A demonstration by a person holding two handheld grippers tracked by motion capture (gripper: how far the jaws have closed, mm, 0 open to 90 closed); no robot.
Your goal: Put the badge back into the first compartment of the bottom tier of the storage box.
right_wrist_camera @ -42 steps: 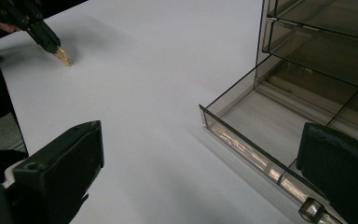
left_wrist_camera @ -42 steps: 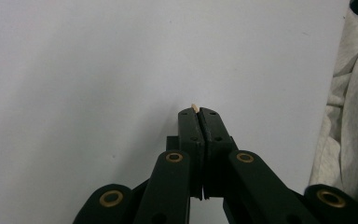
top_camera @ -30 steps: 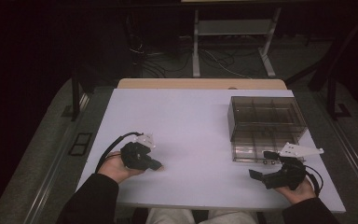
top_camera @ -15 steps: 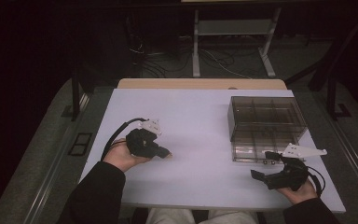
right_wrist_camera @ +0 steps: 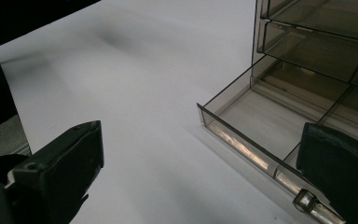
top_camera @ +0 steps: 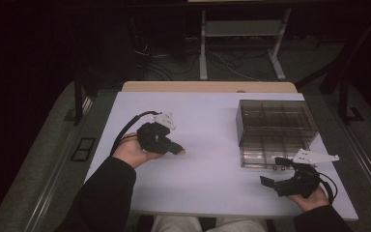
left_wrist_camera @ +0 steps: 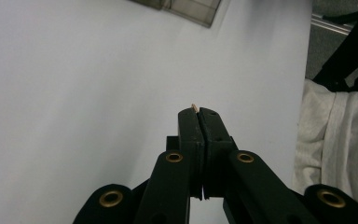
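Wide bare stretch of white tabletop (top_camera: 212,169) between the hands; near edge runs just under both forearms. Smoky translucent plastic drawer cabinet (top_camera: 275,125) sits at the right, close to the table's right edge, bottom drawer (right_wrist_camera: 261,126) pulled out, its visible compartments empty. Left gripper (top_camera: 174,147) hangs above the table left of centre, jaws pressed together on a tiny tan sliver (left_wrist_camera: 194,107) that pokes out at their tips; what it is, can't tell. Right gripper (top_camera: 275,171) has jaws spread wide, holding nothing, one jaw beside the drawer's front wall.
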